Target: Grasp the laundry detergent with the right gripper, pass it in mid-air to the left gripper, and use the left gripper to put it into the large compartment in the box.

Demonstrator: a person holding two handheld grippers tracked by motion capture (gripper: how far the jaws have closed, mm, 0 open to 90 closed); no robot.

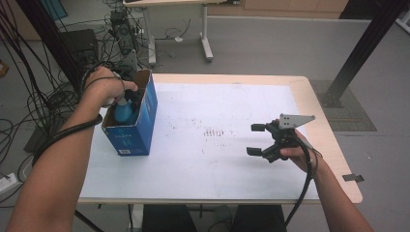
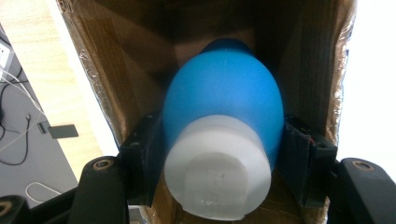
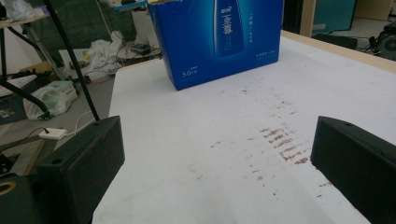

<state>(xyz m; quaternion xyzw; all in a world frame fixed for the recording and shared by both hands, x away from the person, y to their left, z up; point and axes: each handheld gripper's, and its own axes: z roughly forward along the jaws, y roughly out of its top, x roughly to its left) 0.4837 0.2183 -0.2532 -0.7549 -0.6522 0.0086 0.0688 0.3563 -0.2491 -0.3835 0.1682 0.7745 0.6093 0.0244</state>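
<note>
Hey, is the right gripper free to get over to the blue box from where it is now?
Probably yes: the right gripper is open and holds nothing, and only bare white table lies between it and the blue box.

A lab or workshop: loose cables (image 1: pixel 34 92) on grey floor, black frame posts (image 1: pixel 367 46), bare worktables (image 1: pixel 203 29).

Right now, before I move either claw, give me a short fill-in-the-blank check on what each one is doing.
1. The left claw is shut on a blue bottle with a ______ cap.
2. That bottle sits inside the open top of a blue ______.
3. The right claw holds nothing; its jaws stand ______.
4. Between the box and the right claw, the white table cover carries small ______ marks.

Missing words: white; box; open; reddish-brown
</note>
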